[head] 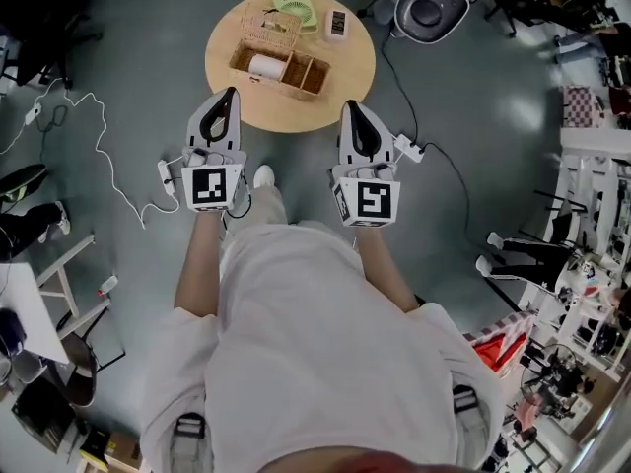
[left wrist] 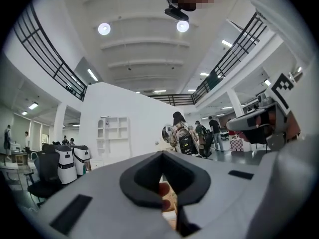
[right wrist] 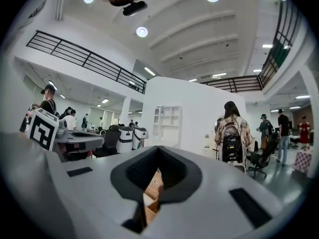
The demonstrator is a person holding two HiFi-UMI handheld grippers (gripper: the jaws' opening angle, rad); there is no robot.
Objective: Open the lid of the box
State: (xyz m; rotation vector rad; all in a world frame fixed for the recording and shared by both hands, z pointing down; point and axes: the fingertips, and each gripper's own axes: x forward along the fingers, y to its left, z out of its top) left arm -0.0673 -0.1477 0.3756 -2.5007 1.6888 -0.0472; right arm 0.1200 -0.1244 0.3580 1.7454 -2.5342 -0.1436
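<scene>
Standing on a grey floor (head: 473, 116): one round wooden worktop (head: 296, 114), seen from above. Item one, the box (head: 281, 70): wooden, oblong, set slightly aslant near the middle of the worktop, its compartments showing from above, with a white roll (head: 263, 66) lying in the left compartment. Whether the pale slatted piece (head: 272, 28) just behind it is its lid cannot be told. Item two, a small green fan (head: 294, 8) at the far edge. Item three, a small white device (head: 336, 25) beside the fan. Item four, the left gripper (head: 231, 93): held level at the near-left edge of the worktop, tips over its rim, short of the box, jaws closed together with nothing between them. Item five, the right gripper (head: 351, 106): held level at the near-right edge, well clear of the box, jaws likewise together and empty. In each gripper view a sliver of the wooden box shows through the notch behind the tips. Sundries: a white cable (head: 99, 136) trailing across the floor to the left, and a white power strip (head: 407, 147) just beside the right gripper.
</scene>
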